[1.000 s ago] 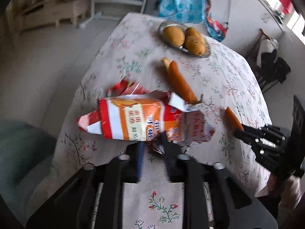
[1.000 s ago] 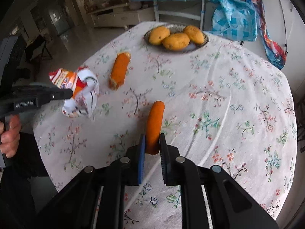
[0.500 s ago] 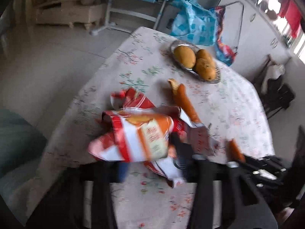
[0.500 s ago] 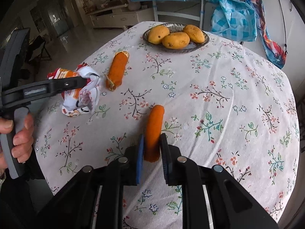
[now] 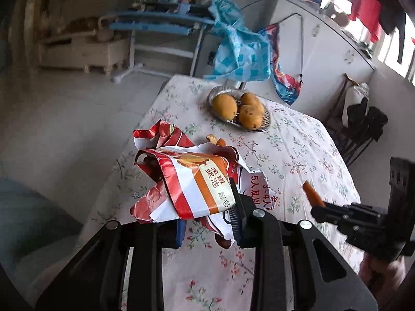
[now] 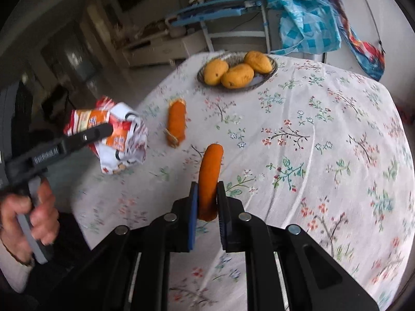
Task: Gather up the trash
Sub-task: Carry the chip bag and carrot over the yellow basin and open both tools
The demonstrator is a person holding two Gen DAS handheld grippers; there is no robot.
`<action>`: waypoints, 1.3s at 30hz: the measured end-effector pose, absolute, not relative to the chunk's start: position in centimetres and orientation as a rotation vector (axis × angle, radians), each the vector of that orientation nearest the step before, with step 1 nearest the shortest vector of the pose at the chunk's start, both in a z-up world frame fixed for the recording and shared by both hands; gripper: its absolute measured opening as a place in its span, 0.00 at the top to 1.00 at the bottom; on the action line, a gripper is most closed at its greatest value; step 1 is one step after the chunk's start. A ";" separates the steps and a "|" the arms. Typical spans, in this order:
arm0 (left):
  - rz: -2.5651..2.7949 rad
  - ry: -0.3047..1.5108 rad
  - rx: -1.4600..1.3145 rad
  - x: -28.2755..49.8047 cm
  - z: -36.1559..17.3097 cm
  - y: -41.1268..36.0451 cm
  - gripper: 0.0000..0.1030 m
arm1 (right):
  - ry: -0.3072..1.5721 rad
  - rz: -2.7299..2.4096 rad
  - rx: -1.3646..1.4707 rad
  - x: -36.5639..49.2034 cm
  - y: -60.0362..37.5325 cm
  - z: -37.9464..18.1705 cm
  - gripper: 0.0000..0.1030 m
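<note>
A crumpled red, white and orange snack wrapper (image 5: 192,181) hangs above the table's near left edge, pinched in my left gripper (image 5: 207,215), which is shut on it. In the right wrist view the same wrapper (image 6: 116,134) shows at the left gripper's tip (image 6: 109,129), held by a person's hand. My right gripper (image 6: 207,194) holds an orange stick-shaped piece (image 6: 211,165) by its near end, and its jaws are closing tighter on it. That piece (image 5: 311,194) pokes out of the right gripper (image 5: 315,211) in the left wrist view.
A second orange piece with a torn end (image 6: 176,124) lies on the flowered tablecloth (image 6: 311,129). A metal bowl (image 6: 262,83) with three mangoes stands at the far side. Behind the table are a blue rack and a blue checked bag (image 6: 308,26).
The left gripper has risen and tipped upward, lifting the wrapper off the cloth. The right gripper has lifted a little with the orange piece still in it.
</note>
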State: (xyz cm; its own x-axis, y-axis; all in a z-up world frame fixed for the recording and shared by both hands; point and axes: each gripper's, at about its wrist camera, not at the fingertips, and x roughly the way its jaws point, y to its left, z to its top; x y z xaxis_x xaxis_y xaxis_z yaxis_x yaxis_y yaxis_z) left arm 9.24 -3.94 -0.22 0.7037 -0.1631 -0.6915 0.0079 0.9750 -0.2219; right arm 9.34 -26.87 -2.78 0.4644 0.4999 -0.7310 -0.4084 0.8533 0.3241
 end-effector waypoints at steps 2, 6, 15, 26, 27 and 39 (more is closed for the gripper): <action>-0.103 0.761 -0.160 8.4 0.6 -4.5 0.74 | 0.907 0.558 0.150 8.4 -27.3 -2.3 0.86; -0.113 0.738 -0.110 6.8 1.2 -5.3 0.74 | 0.859 0.550 0.184 6.6 -27.8 -1.5 0.86; -0.125 0.732 -0.069 3.7 1.4 -6.3 0.74 | 0.813 0.544 0.221 3.8 -28.6 -1.1 0.86; -0.147 0.727 -0.025 1.1 1.1 -7.8 0.74 | 0.784 0.560 0.232 1.6 -28.4 -1.0 0.86; -0.148 0.726 -0.023 0.9 1.1 -7.9 0.74 | 0.781 0.560 0.232 1.5 -28.4 -1.0 0.86; -0.171 0.731 -0.002 -0.6 0.7 -8.9 0.74 | 0.790 0.561 0.235 0.0 -28.3 -1.3 0.86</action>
